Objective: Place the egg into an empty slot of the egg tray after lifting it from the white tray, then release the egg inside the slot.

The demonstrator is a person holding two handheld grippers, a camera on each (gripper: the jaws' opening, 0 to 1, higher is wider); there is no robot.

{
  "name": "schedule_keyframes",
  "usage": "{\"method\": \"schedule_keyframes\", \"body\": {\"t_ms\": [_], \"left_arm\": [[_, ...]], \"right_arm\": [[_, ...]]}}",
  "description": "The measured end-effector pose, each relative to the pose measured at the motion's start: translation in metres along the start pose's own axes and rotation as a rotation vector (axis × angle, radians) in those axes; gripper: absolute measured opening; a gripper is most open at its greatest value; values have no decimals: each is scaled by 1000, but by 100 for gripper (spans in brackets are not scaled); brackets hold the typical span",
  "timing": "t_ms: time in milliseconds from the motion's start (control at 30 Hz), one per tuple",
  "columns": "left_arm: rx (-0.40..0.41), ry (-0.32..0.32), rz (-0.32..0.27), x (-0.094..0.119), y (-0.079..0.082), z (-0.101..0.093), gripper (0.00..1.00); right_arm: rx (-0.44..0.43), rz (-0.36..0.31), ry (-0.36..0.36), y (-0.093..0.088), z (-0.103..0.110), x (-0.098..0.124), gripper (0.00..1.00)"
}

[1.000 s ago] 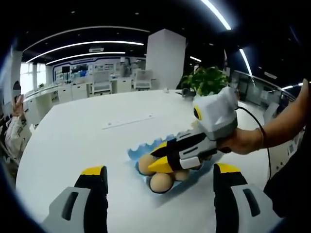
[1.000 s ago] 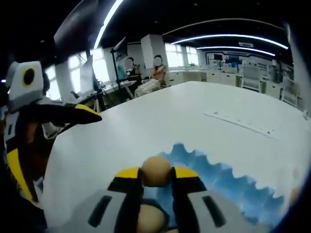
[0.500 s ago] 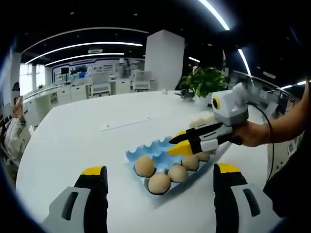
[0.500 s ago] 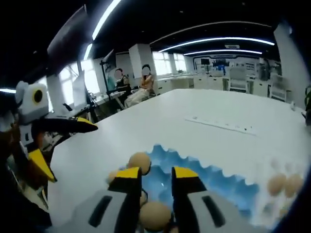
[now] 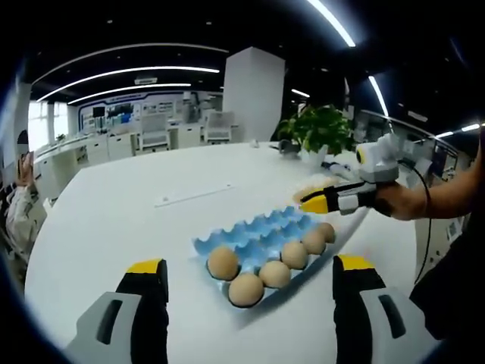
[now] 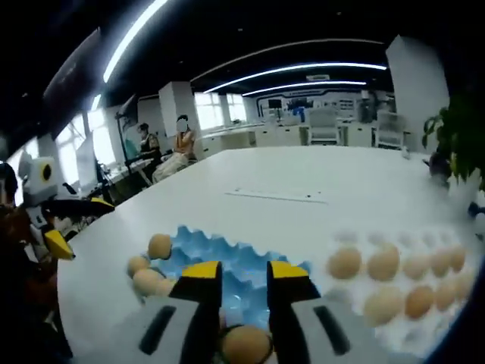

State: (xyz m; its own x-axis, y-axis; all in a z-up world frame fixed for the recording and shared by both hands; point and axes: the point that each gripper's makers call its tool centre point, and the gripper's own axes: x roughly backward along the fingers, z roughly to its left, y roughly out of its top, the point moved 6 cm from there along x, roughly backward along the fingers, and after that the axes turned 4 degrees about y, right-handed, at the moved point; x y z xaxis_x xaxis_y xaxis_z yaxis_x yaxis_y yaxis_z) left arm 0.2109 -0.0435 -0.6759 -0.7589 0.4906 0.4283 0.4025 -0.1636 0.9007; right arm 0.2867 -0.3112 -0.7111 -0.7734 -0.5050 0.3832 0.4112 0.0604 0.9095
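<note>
A blue egg tray (image 5: 258, 231) lies on the white table and holds several brown eggs (image 5: 246, 289) along its near edge. My left gripper (image 5: 249, 265) hovers just in front of it, jaws wide open and holding nothing. My right gripper (image 5: 314, 203), held by a hand, hangs past the tray's far right end, over the white tray (image 5: 309, 189). In the right gripper view, my right gripper (image 6: 244, 270) is open with only a narrow gap, and the blue tray (image 6: 235, 254) shows through it. The white tray (image 6: 356, 241), at the right, carries several eggs (image 6: 383, 262).
The left gripper (image 6: 76, 224) shows at the far left of the right gripper view. A thin strip (image 5: 197, 193) lies on the table beyond the trays. A potted plant (image 5: 322, 125) stands at the far edge. People sit at desks (image 6: 180, 148) in the background.
My right gripper let go of its egg in a slot of the blue tray, then drew back to the right toward the white tray. The left gripper stayed put.
</note>
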Motion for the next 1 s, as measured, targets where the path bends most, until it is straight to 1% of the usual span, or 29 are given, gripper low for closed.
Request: {"method": "schedule_keyframes", "body": {"t_ms": [33,100,133,200,233,267,333,433,467,500,633,667,733,800,900,1000], "left_arm": [[1,0,0,0,0,0,90],[1,-3,-1,-1,0,0,90],[2,-4,-1,-1,0,-1,90],[2,-7,-1,-1,0,-1,90],[1,-8,0,-2,0,-1,89],[2,-8,3,-2,-1,-1,89],[3,-10,2,-2,-1,-1,89],[3,-9,1,-2,-1,-1,89],[2,-8,3,-2,-1,0,89],[1,-8,4,-2,-1,0,89],[3,-1,5,0,-1,1,89],[6,2,4,0,-2,2,89],[8,7,7,1,-3,2,89],[12,10,8,1,-3,3,89],[14,10,7,1,-4,2,89],[10,9,10,1,-4,1,89]], "right_arm": [[9,-13,-39,1,-9,5,23],[16,-10,-129,-1,-29,17,23],[13,-21,-165,-1,-38,21,23],[-20,-13,-217,-5,-52,30,23],[-22,-12,-250,-7,-61,34,23],[-19,-3,-265,-10,-66,36,23],[1,34,-307,-16,-77,40,23],[-18,39,-301,-21,-83,37,23],[-10,47,-304,-22,-84,35,23],[4,70,-303,-25,-85,32,23],[25,102,-284,-30,-85,25,24],[46,106,-287,-31,-86,24,24],[46,146,-282,-37,-87,22,27],[44,121,-280,-37,-89,23,27],[44,117,-263,-36,-89,24,26],[42,116,-266,-33,-87,26,25]]}}
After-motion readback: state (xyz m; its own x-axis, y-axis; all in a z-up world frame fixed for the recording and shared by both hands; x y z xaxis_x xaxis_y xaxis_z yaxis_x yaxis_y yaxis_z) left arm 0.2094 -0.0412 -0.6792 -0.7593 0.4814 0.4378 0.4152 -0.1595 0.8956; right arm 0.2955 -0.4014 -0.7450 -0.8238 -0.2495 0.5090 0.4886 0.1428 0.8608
